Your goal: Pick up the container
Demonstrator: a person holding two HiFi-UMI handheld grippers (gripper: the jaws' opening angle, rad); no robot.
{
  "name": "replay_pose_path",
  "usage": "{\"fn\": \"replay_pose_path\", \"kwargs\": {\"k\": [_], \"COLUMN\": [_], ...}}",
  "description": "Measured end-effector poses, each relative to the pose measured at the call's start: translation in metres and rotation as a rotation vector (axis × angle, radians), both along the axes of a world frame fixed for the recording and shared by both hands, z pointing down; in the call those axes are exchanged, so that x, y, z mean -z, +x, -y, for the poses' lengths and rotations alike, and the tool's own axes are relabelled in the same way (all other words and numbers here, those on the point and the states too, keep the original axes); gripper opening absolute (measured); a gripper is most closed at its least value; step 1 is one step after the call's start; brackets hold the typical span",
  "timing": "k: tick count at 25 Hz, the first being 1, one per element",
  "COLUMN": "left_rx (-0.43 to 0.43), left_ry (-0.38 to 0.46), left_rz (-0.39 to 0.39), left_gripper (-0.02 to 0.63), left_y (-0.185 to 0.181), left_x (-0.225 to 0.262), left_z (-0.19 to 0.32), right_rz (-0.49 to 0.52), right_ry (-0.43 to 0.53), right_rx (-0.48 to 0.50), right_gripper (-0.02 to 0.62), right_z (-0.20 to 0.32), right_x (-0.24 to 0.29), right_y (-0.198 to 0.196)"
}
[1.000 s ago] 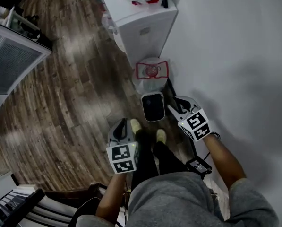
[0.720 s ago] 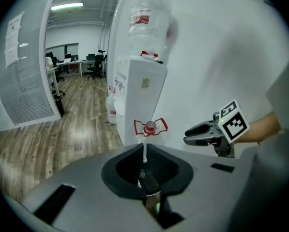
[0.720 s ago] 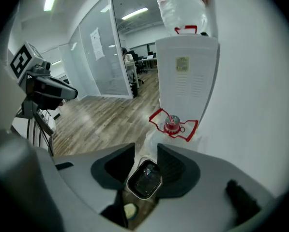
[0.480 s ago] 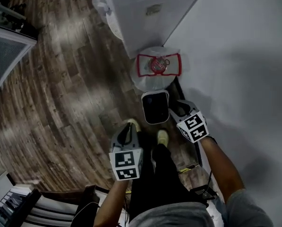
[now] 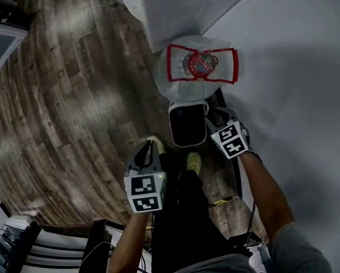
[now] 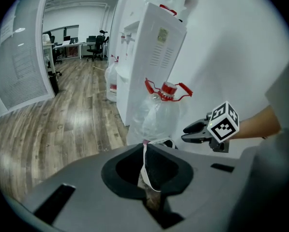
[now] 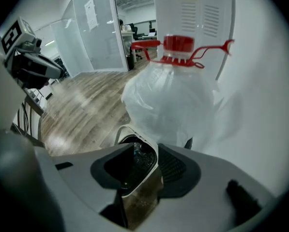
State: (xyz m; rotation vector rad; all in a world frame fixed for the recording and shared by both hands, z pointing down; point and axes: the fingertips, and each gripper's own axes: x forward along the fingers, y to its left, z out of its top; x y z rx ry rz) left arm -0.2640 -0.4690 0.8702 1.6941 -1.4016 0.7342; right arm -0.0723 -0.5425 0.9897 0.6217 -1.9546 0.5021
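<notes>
The container (image 5: 172, 124), a small white-rimmed bin with a dark inside, stands on the wood floor in front of my feet. Its rim shows past the jaws in the left gripper view (image 6: 167, 142) and the right gripper view (image 7: 140, 131). My right gripper (image 5: 216, 118) hangs just beside the bin's right rim with its jaws opening; nothing is gripped between them. It also shows in the left gripper view (image 6: 187, 132). My left gripper (image 5: 149, 145) is left of the bin over the floor, fingertips meeting, and holds nothing.
A large water bottle (image 5: 198, 67) wrapped in clear plastic, with a red cap and handle, stands right behind the bin. A white water dispenser (image 5: 181, 10) is behind it. A white wall runs along the right. My shoes (image 5: 194, 162) are just short of the bin.
The view has shifted forward, so the bottle and bin sit larger and closer. My right gripper has come in beside the bin's right rim. The left gripper has barely moved.
</notes>
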Motion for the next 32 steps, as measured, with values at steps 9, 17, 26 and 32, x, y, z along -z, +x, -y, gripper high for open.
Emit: {"fn": "replay_pose_path", "kwargs": {"k": [9,17,26,32], "left_rx": [-0.004,0.024,0.025,0.031], "left_ry": [-0.014,-0.028,-0.064,-0.093], "left_rz": [0.000,0.013,-0.015,-0.021], "left_gripper": [0.031,0.031,0.031,0.031], "left_y": [-0.008,-0.017,-0.009,-0.010], "left_x": [-0.069,-0.084,-0.067,-0.068], "left_z": [0.010,0.009,-0.013,-0.027], "right_rz": [-0.089,-0.093,-0.210,-0.206], "right_ry": [0.012,0.003,-0.059,-0.158], "right_rx": [0.077,0.107,0.556,0.848], "right_gripper": [0.155,0.138,0.107,0.060], "right_z": [0.017,0.020,-0.028,-0.092], "right_x": [-0.088,-0.123,-0.094,-0.108], "right_y": [0.002,-0.003,0.001,-0.044]}}
